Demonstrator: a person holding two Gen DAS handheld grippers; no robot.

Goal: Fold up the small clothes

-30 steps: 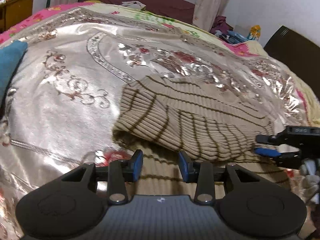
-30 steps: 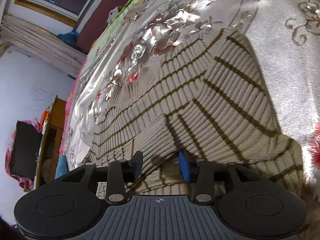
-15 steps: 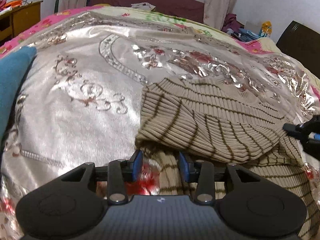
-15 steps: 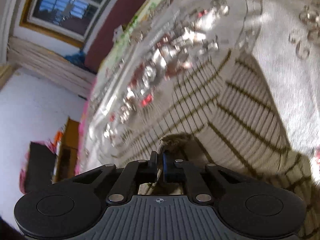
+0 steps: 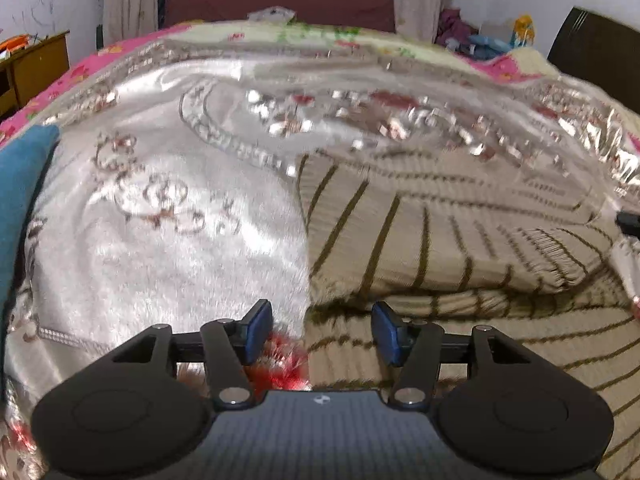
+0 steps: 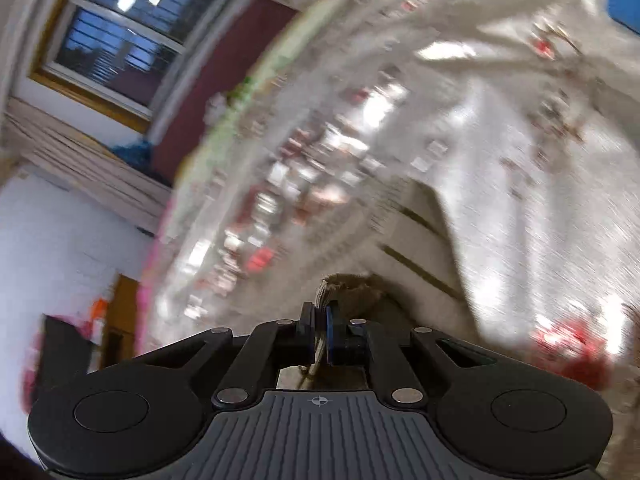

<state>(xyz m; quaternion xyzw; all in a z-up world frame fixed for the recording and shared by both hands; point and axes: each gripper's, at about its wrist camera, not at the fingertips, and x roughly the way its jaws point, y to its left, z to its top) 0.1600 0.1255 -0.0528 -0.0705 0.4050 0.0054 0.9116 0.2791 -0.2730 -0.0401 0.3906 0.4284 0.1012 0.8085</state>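
Observation:
A beige ribbed sweater with thin brown stripes [image 5: 432, 236] lies partly folded on the shiny silver bedspread [image 5: 160, 208]. My left gripper [image 5: 320, 332] hovers over the sweater's near left edge; its jaws are opening and its pads press on nothing. In the right wrist view my right gripper [image 6: 321, 338] is shut on a bunched edge of the sweater [image 6: 344, 288] and holds it lifted off the bed. A bit of the right gripper [image 5: 629, 222] shows at the right edge of the left wrist view.
A blue cloth [image 5: 20, 184] lies at the bed's left edge. A wooden desk [image 5: 32, 68] stands far left, and a dark headboard [image 5: 596, 48] far right. Curtains and a window [image 6: 116, 36] are behind the bed.
The right gripper closed on the sweater's edge and lifted it. The left gripper's jaws widened and it shifted left, off the sweater's near edge.

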